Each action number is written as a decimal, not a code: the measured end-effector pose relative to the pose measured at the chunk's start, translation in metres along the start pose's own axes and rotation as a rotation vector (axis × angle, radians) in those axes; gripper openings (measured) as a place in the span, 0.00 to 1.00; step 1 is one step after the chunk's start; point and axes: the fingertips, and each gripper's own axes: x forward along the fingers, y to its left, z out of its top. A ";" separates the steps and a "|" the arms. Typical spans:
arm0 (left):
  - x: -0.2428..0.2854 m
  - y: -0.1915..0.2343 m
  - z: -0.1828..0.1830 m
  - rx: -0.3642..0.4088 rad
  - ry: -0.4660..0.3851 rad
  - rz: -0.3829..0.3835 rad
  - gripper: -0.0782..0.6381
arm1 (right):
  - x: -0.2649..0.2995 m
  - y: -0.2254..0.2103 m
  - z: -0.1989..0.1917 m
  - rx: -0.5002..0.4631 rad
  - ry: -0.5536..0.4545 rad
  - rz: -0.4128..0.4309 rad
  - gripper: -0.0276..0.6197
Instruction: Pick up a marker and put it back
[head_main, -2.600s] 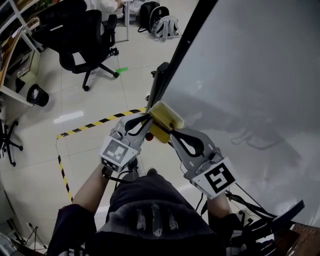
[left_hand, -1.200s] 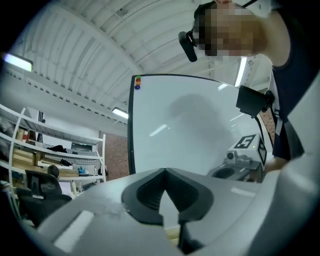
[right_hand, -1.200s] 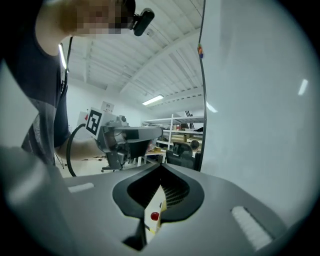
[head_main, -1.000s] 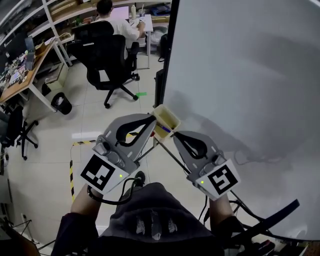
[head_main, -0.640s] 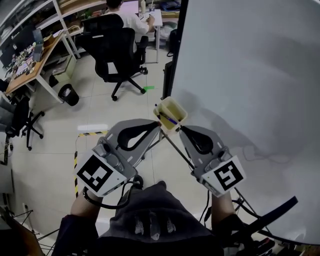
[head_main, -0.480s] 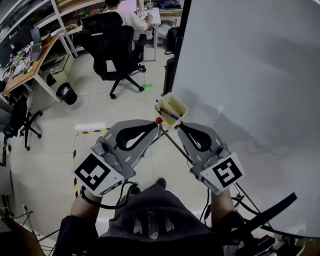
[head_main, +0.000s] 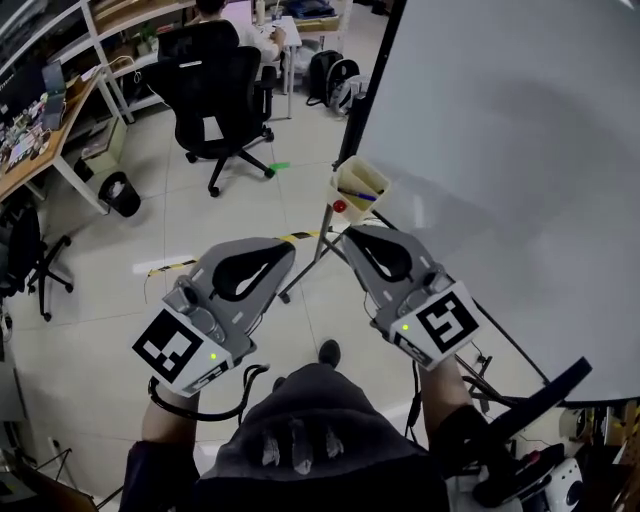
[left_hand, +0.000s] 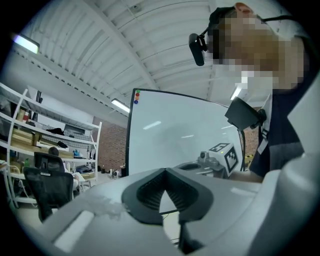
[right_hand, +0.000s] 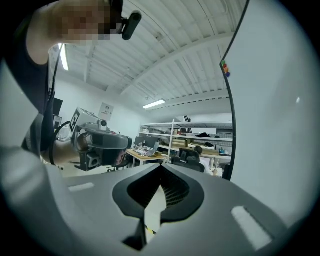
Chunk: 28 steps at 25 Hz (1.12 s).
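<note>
Both the left claw (head_main: 291, 244) and right claw (head_main: 345, 236) are shut and empty; open the right one before reaching the marker cup (head_main: 360, 186) just ahead

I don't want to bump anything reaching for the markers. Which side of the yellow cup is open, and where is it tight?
Open: left of the yellow cup, over the bare floor tiles that run to the office chair. Tight: its right side sits at the edge of the whiteboard, and the right gripper is just below it.
</note>
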 end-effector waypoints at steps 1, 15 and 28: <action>-0.011 -0.002 -0.001 -0.004 0.001 -0.008 0.12 | 0.000 0.011 0.001 -0.006 0.008 -0.005 0.05; -0.061 -0.048 -0.003 -0.045 -0.040 -0.005 0.12 | -0.047 0.098 0.020 -0.058 0.020 -0.046 0.05; -0.054 -0.169 -0.008 -0.119 -0.088 0.086 0.12 | -0.181 0.134 0.014 -0.035 -0.018 -0.014 0.05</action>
